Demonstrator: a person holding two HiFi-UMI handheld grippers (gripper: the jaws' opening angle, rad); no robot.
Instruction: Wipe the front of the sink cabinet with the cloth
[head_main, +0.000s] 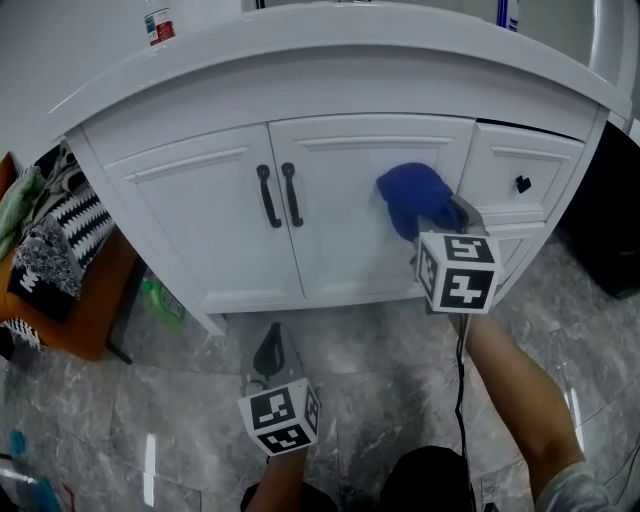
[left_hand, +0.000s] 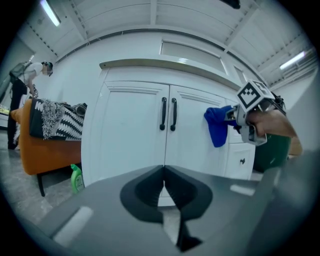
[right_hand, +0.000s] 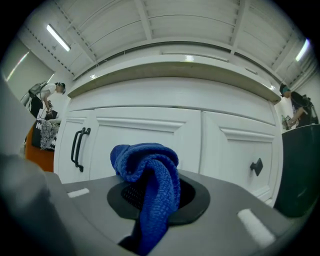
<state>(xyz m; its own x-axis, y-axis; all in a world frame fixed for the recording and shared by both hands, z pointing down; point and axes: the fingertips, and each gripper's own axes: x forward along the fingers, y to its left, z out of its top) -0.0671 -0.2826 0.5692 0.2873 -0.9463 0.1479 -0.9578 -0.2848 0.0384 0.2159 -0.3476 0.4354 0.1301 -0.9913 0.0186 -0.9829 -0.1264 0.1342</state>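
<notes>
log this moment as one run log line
phase: wipe cabinet front | right tool: shut on cloth, at right door | left tool: shut, empty, low over floor

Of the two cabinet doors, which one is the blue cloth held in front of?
The right door, next to the drawer. The right gripper holds the blue cloth near that door's right edge; the left door is farther away.

My grey left tool (head_main: 268, 352) and right tool (head_main: 452, 216), black-and-white marker cubes (head_main: 280, 418), black cable (head_main: 461, 370), grey sleeve (head_main: 582, 490).
</notes>
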